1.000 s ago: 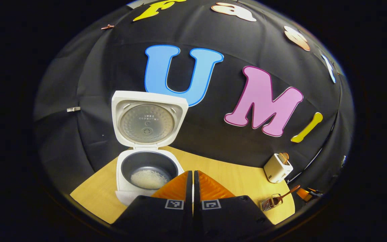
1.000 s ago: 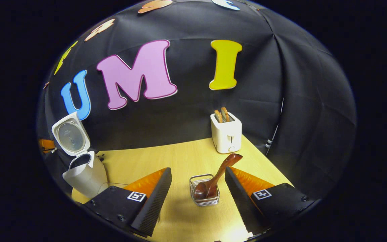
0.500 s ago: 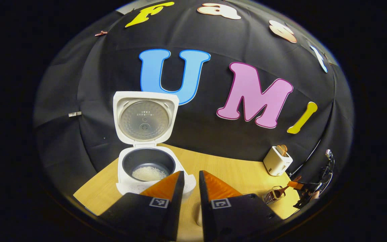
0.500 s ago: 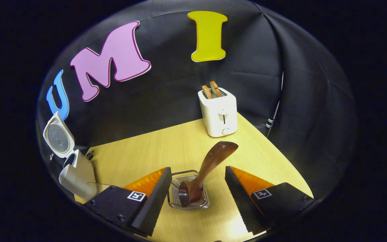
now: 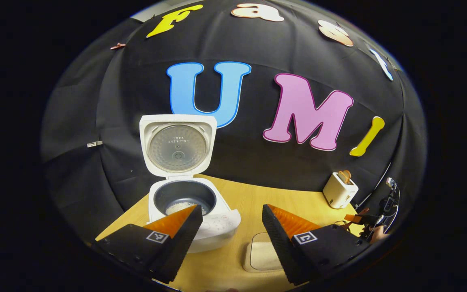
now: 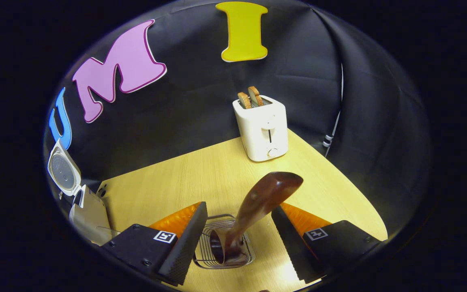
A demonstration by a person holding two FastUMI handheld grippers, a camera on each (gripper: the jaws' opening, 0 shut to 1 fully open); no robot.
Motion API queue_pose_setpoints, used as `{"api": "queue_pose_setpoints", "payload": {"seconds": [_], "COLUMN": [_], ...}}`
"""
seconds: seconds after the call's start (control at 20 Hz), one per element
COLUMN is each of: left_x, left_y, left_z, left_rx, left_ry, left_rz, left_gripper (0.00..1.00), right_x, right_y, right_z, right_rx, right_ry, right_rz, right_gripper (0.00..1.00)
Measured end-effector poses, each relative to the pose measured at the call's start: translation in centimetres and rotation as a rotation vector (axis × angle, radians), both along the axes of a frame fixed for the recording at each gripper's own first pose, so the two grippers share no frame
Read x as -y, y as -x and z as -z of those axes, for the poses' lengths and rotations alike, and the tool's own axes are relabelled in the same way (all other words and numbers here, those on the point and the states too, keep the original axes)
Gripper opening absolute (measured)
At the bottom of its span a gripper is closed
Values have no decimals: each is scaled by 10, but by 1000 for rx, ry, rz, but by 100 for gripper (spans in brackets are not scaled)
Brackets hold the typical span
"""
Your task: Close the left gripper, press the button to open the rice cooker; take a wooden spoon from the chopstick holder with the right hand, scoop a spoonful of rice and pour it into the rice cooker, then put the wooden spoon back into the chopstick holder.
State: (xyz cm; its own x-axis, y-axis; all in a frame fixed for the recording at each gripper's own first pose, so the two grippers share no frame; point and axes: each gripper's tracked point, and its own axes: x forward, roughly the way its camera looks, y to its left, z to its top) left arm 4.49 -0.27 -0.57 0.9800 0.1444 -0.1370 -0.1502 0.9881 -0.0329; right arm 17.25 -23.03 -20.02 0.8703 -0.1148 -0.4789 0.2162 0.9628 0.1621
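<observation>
Wood is what we must hold next: the dark brown wooden spoon [image 6: 258, 202] stands bowl-down in the small wire chopstick holder [image 6: 224, 247] on the pale wooden tabletop [image 6: 185, 178], its handle leaning up and to the right between the spread fingers of our right gripper [image 6: 237, 239], which touch nothing. We judge the spoon light, rigid and smoothly polished, so likely a little slippery; we would pinch the thicker upper handle, well above the wire rim, since the light holder may tip or drag. Our left gripper [image 5: 230, 239] is also wide apart and empty, before the white rice cooker [image 5: 189, 211], lid raised, rice lying in its dark pot.
</observation>
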Motion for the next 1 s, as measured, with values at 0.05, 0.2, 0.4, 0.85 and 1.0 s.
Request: {"api": "queue_pose_setpoints", "payload": {"seconds": [0.05, 0.2, 0.4, 0.85, 1.0], "left_x": [0, -3, -9, -9, -9], "left_y": [1, 6, 18, 23, 26], "left_z": [4, 25, 50, 63, 64], "left_rx": [-9, -50, -99, -119, -119], "left_ry": [-2, 30, 81, 143, 137], "left_rz": [0, -12, -28, -39, -12], "left_gripper": [96, 96, 96, 96, 96], "right_x": [0, -4, -10, -8, -11], "right_y": [-3, -14, -16, -16, -12], "right_z": [3, 7, 16, -2, -34], "right_rx": [-4, 2, -24, -8, 48], "right_ry": [-12, -33, -74, -80, -41], "right_rz": [4, -3, -29, 7, 12], "right_gripper": [97, 64, 36, 17, 17]}}
